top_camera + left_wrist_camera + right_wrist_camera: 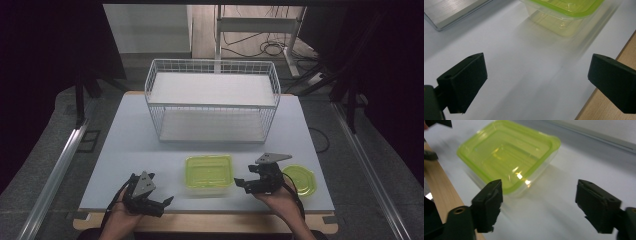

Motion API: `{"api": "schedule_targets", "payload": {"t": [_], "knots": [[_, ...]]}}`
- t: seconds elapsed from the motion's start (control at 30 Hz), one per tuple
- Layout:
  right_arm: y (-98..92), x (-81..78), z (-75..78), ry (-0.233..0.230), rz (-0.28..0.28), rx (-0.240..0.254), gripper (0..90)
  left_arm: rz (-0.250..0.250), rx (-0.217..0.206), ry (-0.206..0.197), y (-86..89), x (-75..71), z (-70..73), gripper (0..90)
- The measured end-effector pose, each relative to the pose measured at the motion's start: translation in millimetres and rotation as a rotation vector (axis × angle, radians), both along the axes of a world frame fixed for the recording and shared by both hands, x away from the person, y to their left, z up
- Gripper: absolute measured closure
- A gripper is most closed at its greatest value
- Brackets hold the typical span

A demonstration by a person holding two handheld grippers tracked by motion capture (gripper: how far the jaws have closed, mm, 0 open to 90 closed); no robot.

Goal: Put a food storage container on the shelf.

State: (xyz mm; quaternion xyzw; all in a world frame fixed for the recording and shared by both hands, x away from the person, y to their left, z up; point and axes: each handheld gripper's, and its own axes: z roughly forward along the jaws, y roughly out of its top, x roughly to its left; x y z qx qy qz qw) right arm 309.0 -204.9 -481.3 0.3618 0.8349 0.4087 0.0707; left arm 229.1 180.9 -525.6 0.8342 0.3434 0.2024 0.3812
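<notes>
1. Right gripper (241, 181): I see its jaws standing apart with nothing between them. In the right gripper view the pads frame bare table, and the near corner of the lidded container (509, 157) sits just ahead of the left pad without touching it.
2. Left gripper (169, 201): jaws spread wide, empty. In the left gripper view the container (564, 15) lies ahead and well apart from the pads.
3. Container position: on the white table (125, 150), near the front edge, between my two grippers, clear tub with a lime-green lid seated on top. A second green lid (300, 179) lies flat just right of the right gripper.
4. Farther out: a white wire basket rack (212, 100) stands at the back of the table, both shelves bare.
5. Step in hand, as I judge it: closing on the container from both sides.
6. To do it well: I should bring each gripper in level, square the pads to the tub's side walls below the lid rim, and squeeze gently, since the thin plastic will likely flex. Keep the right gripper off the loose lid beside it.
</notes>
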Motion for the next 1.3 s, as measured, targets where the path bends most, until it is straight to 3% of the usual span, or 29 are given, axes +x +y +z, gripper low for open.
{"api": "schedule_targets", "payload": {"t": [0.17,0.43,0.6,0.7,0.9,1.0,1.07,1.13,1.3], "knots": [[2.1,13.4,1.5,0.08,-0.024,0.068,37.1,-0.009,0.0,0.005,-1.9,0.2,-1.1,2.1],[22.7,32.4,-5.7,0.129,0.003,0.038,46.5,-0.033,0.012,0.004,-6.8,-1.1,-2.2,2.1],[27.1,45.0,-11.3,0.18,-0.02,0.026,52.1,-0.037,0.015,0.007,-6.6,-0.9,-2.7,2.1],[26.0,51.2,-16.6,0.246,-0.016,0.058,55.3,-0.04,0.018,0.006,-7.8,-1.4,-2.9,2.1],[24.4,55.7,-18.5,0.334,-0.015,0.109,65.8,-0.051,0.036,0.007,-9.6,-1.5,-3.9,2.1],[23.8,58.2,-19.7,0.405,0.0,0.173,76.0,-0.053,0.039,0.005,-10.1,-1.8,-4.0,2.1],[25.7,58.6,-19.1,0.428,0.02,0.2,79.1,-0.053,0.043,0.005,-10.2,-1.7,-4.3,2.1],[28.1,58.2,-16.2,0.429,0.027,0.191,79.8,-0.053,0.044,0.003,-10.0,-1.7,-4.4,2.1],[23.6,59.5,-17.7,0.477,0.032,0.247,80.8,-0.054,0.041,0.002,-9.7,-1.7,-4.3,2.1]]}}
